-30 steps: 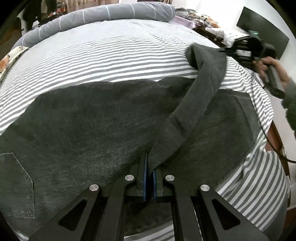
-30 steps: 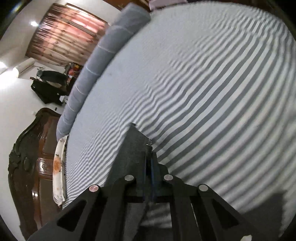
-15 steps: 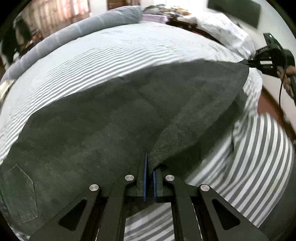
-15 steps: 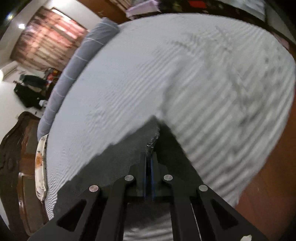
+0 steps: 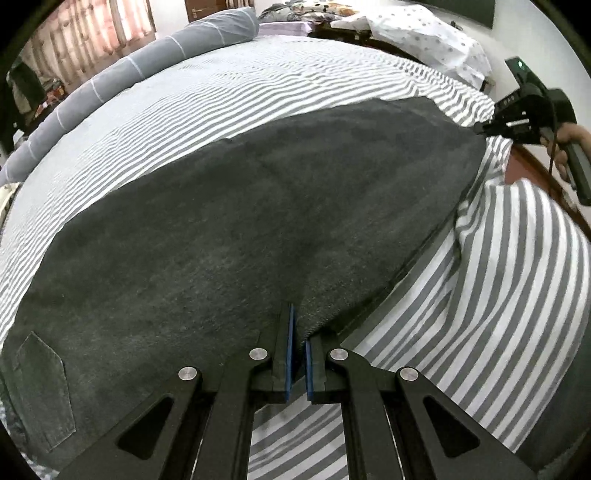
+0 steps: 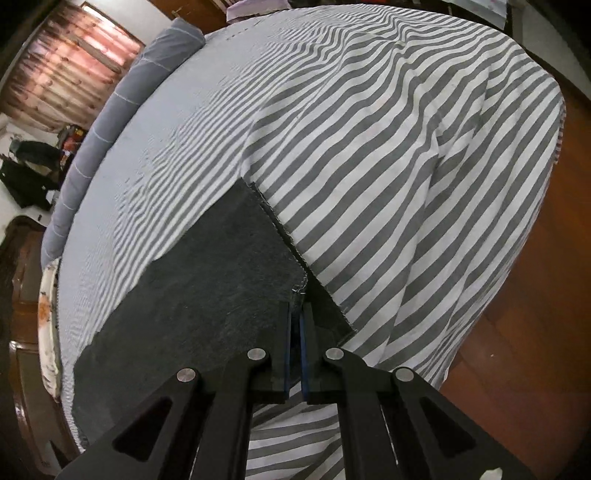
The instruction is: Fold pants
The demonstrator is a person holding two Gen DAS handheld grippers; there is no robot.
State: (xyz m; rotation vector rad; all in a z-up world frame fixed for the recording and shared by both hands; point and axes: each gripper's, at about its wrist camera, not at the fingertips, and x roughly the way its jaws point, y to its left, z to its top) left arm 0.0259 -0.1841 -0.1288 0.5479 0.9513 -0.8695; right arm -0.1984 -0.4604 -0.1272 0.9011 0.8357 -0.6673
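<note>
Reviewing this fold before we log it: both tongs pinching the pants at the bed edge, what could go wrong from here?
1. The left tongs and right tongs each pinch only a thin edge of the pants; a tug could slip it out.
2. The near edge overhangs the striped sheet by the bed's edge; released here, it might slide off.

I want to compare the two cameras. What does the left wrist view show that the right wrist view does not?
Only the left wrist view shows the other hand holding the right claw, the back pocket of the pants, and a dotted pillow.

Only the right wrist view shows the wooden floor and the frayed hem.

Both show the striped bed sheet, the grey bolster, and a claw shut on dark fabric.
</note>
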